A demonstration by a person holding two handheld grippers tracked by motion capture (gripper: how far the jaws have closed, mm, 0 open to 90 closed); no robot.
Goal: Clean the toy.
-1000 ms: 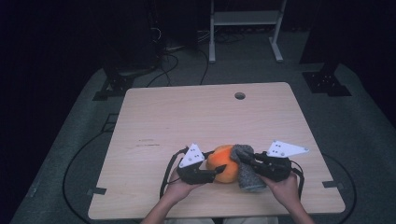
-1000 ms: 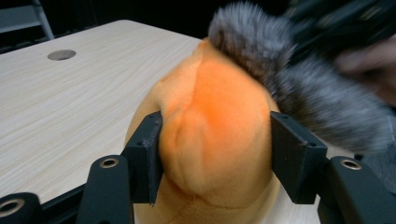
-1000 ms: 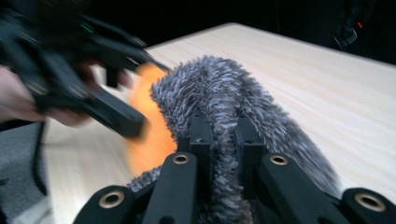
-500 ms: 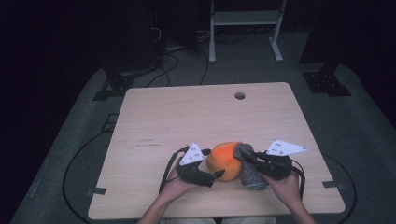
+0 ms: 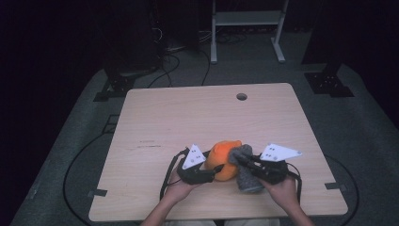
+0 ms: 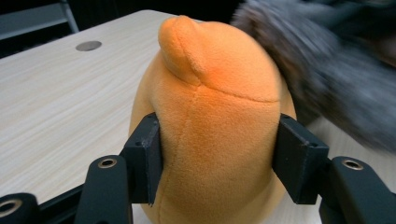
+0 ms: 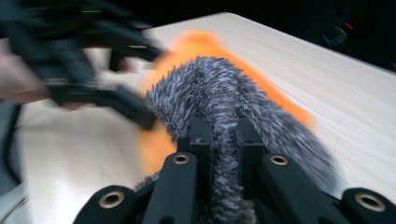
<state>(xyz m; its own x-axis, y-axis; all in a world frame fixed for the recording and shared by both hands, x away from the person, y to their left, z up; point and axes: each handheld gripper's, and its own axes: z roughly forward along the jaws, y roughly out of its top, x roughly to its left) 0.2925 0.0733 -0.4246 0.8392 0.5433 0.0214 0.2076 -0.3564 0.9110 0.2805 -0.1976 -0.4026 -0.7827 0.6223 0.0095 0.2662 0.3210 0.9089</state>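
Near the front edge of the table [image 5: 155, 117], the left gripper [image 6: 217, 161] has just closed its jaws onto the orange plush toy [image 6: 215, 121], squeezing its belly from both sides. The right gripper [image 7: 223, 140] is pressed tight on a fold of fuzzy grey cloth [image 7: 219, 93] draped against the toy. Both look soft and light, though the blur hides detail; the toy's wide middle gives under pressure, so a low, firm hold seems best.

Orange plush toy [image 5: 224, 159], rounded and upright, near the table's near edge, midway along it; fuzzy grey sock [image 5: 244, 168] draped against its right side, touching.
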